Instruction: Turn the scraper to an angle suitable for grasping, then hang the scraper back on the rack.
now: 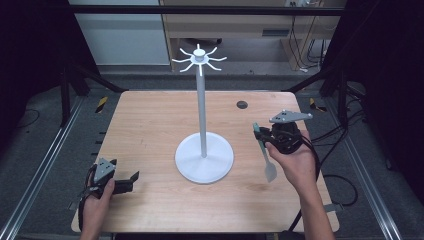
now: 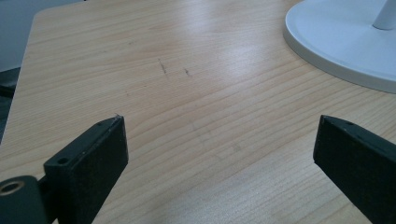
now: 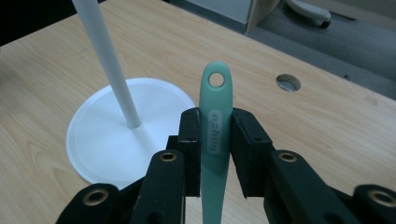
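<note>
A light wooden table (image 1: 150, 130) with rounded corners stands on a grey floor, with metal rails running along both sides. A round cable hole (image 1: 242, 104) sits near the table's far right edge. Beyond the table are a pale wall panel and a wooden bench with cables hanging at its right end.

One white stand (image 1: 202, 100) rises from the middle of the table: a round flat base, one thin upright pole and a ring of short hooks at the top.

There is one pale green spatula (image 3: 215, 135), with a hanging hole in its handle end. The right gripper (image 3: 215, 140) clamps its handle between both jaws, to the right of the stand's base and above the table; the blade hangs toward the person.

The left gripper (image 2: 219, 149) rests low at the near left corner, jaws spread wide with bare wood between them.

Two hands, two grippers.
</note>
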`<state>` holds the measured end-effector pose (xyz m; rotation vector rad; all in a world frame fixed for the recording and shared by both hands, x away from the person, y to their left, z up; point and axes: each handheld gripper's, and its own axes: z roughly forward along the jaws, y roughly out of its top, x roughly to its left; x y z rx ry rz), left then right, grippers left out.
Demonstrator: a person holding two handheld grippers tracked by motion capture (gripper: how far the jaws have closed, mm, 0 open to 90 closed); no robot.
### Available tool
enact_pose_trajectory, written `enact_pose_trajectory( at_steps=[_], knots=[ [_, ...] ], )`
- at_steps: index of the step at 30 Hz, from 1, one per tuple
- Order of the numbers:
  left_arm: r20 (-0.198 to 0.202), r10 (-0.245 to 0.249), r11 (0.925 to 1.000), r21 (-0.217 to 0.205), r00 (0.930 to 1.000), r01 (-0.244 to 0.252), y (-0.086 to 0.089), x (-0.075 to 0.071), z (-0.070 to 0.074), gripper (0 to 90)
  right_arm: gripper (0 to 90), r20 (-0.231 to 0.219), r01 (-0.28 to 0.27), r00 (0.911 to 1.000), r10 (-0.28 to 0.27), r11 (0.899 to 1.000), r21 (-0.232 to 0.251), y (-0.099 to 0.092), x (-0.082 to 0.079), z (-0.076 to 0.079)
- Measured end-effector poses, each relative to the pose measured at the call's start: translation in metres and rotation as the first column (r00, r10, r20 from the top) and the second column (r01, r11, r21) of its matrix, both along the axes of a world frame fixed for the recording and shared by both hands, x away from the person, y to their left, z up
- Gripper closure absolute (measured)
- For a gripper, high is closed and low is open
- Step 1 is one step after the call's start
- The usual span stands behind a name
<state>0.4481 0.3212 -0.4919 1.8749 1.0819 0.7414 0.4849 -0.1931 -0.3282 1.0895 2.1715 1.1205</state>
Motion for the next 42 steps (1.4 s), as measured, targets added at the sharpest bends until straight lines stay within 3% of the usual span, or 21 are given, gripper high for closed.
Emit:
enact_pose_trajectory(
  at_steps=[5,10,16,27,35,42],
  knots=[
    [0.003,-0.003,1.0,0.004,1.0,0.003,-0.001,-0.001,0.0,2.8,74.3,0.066,0.004,0.9978,-0.006,0.999,0.037,0.001,-0.001,0.004],
    [0.005,-0.009,0.9999,0.01,0.9999,0.009,-0.003,0.0,0.0,2.8,74.4,0.095,0.006,0.9954,-0.01,0.999,0.047,0.005,-0.002,0.015],
    [0.006,-0.012,0.9999,0.01,0.9999,0.012,-0.004,0.0,0.001,2.7,74.3,0.106,-0.009,0.9944,0.004,0.999,0.049,0.012,-0.004,0.026],
    [0.006,-0.011,0.9999,0.011,0.9999,0.011,-0.003,0.0,0.001,2.8,74.3,0.146,-0.052,0.9887,0.035,0.993,0.11,0.022,-0.006,0.042],
    [0.005,-0.01,0.9999,0.01,0.9999,0.01,-0.003,0.001,0.0,2.8,74.3,0.165,-0.043,0.9862,0.019,0.989,0.14,0.026,-0.006,0.045],
    [0.003,-0.012,0.9999,0.011,0.9999,0.012,-0.004,0.001,0.001,2.7,74.4,0.192,-0.047,0.9812,0.015,0.986,0.163,0.025,-0.011,0.059]
  ],
)
